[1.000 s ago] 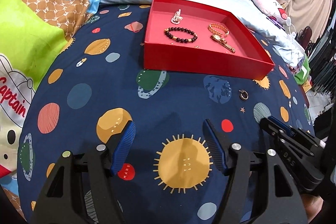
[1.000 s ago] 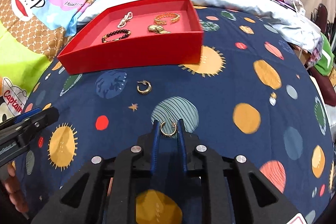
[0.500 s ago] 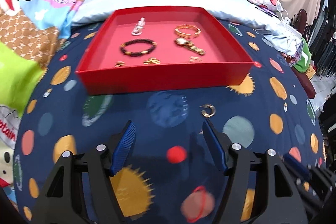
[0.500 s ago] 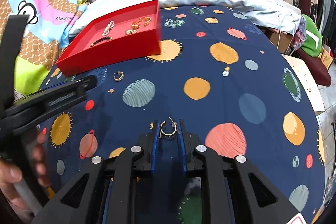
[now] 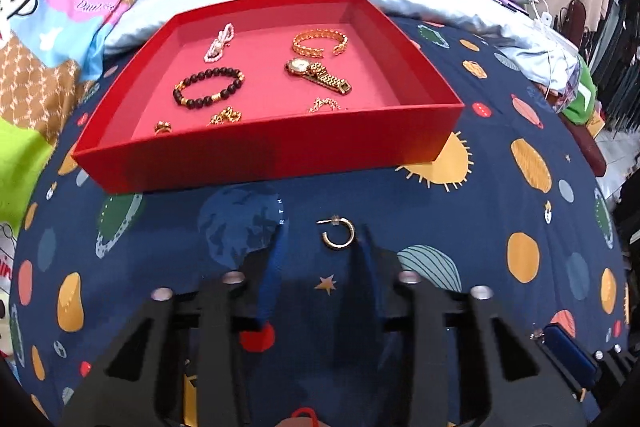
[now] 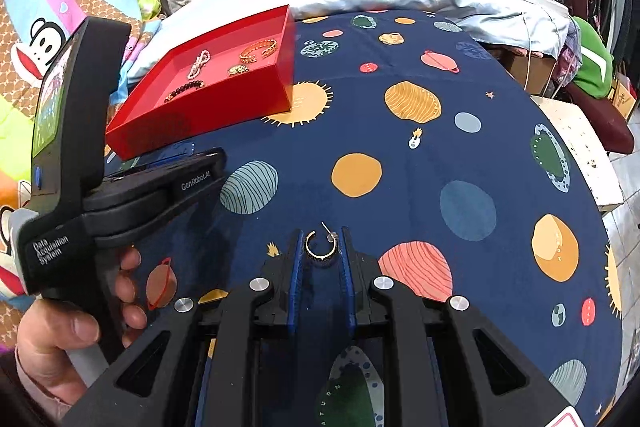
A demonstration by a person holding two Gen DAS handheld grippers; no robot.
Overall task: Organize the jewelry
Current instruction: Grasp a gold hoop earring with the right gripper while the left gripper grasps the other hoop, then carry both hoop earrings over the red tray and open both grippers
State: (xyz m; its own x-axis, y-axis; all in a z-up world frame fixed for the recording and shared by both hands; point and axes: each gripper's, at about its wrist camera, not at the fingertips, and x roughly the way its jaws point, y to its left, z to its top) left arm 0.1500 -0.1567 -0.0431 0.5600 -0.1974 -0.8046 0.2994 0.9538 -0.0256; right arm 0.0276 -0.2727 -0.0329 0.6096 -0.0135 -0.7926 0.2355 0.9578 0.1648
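L gripper (image 5: pixel 320 239) is hovering low over the planet-print bedsheet (image 5: pixel 500 211) w/ fingers spread wide, straddling a loose gold hoop earring (image 5: pixel 338 234) that's lying flat on the sheet just in front of the red tray (image 5: pixel 260 155); earring is sitting nearer the R finger, not touching either as far as can be seen. R gripper (image 6: pixel 322 251) is pinching a second hoop earring (image 6: pixel 321 249) between narrow blue fingers, holding it above the sheet, well apart from the tray. Tray is holding a dark bead bracelet (image 5: pixel 208 87), gold watch (image 5: pixel 318 74), gold chain bracelet (image 5: pixel 319 43), pearl piece (image 5: pixel 220 43) & a few small gold bits near the front wall.
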